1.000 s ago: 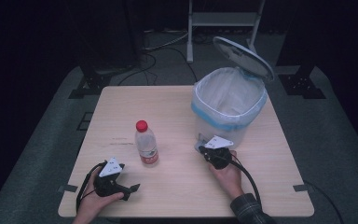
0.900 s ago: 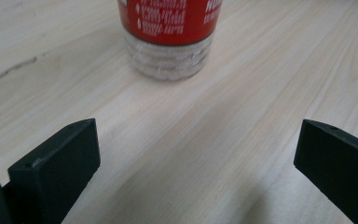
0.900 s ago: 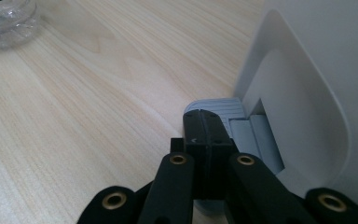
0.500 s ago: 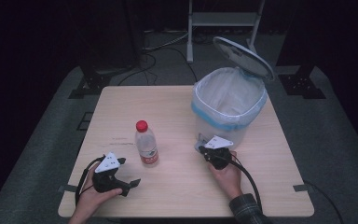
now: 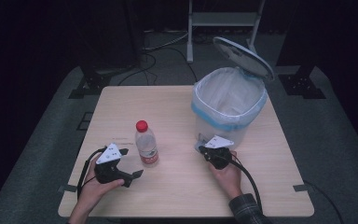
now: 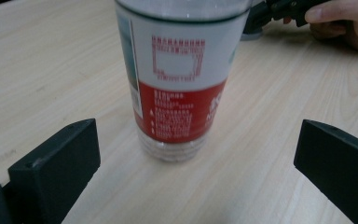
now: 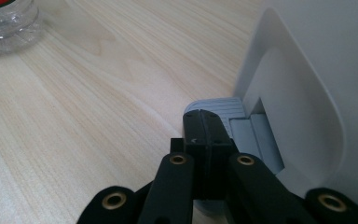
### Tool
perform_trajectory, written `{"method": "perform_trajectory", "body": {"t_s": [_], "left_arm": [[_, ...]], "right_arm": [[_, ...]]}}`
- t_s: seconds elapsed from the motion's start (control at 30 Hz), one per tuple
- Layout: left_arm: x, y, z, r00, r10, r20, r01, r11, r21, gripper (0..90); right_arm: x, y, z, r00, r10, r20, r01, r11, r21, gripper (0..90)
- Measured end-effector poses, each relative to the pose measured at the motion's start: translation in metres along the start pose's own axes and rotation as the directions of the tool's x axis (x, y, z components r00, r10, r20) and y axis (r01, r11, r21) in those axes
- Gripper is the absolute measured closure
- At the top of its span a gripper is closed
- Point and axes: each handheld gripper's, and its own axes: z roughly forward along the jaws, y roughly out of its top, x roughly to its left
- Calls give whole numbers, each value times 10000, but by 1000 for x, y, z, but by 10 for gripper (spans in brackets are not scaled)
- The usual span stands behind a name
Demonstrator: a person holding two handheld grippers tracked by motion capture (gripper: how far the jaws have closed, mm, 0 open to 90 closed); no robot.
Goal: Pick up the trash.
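A clear plastic bottle (image 5: 146, 145) with a red cap and a red-and-white label stands upright on the wooden table (image 5: 168, 102). My left gripper (image 5: 131, 163) sits just left of and nearer than the bottle, open. In the left gripper view the bottle (image 6: 182, 84) stands between and a little beyond the wide-apart jaws, touching neither. My right gripper (image 5: 204, 148) is shut, its tip resting on the grey foot pedal (image 7: 216, 106) at the base of the white bin (image 5: 228, 105). The bin's lid (image 5: 244, 57) stands open. My right gripper (image 7: 204, 127) holds nothing.
The bin has a white liner with a blue band and takes up the table's right rear. The bottle's base (image 7: 7, 23) shows at the upper left of the right gripper view. A metal stand (image 5: 223, 18) and cables lie on the floor beyond the table.
My left gripper has moved forward toward the bottle, which now lies in line with its open jaws. The right gripper has stayed on the pedal and the lid stays up.
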Motion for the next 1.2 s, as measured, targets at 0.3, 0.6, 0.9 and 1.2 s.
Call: {"method": "perform_trajectory", "body": {"t_s": [0.3,0.6,0.9,1.2], "left_arm": [[5,14,7,9997,256,12,-255,9996,-107,0],[12,24,12,9996,285,90,-282,9993,-262,0],[14,30,21,9994,210,284,-199,9991,-375,0],[14,36,28,9978,393,527,-370,9984,-426,0]], "right_arm": [[0,0,0,10000,-6,1,6,10000,-5,895],[0,0,0,10000,29,-7,-29,10000,1,895],[0,0,0,10000,6,-1,-6,10000,-3,895],[0,0,0,10000,26,-6,-26,10000,0,895]]}}
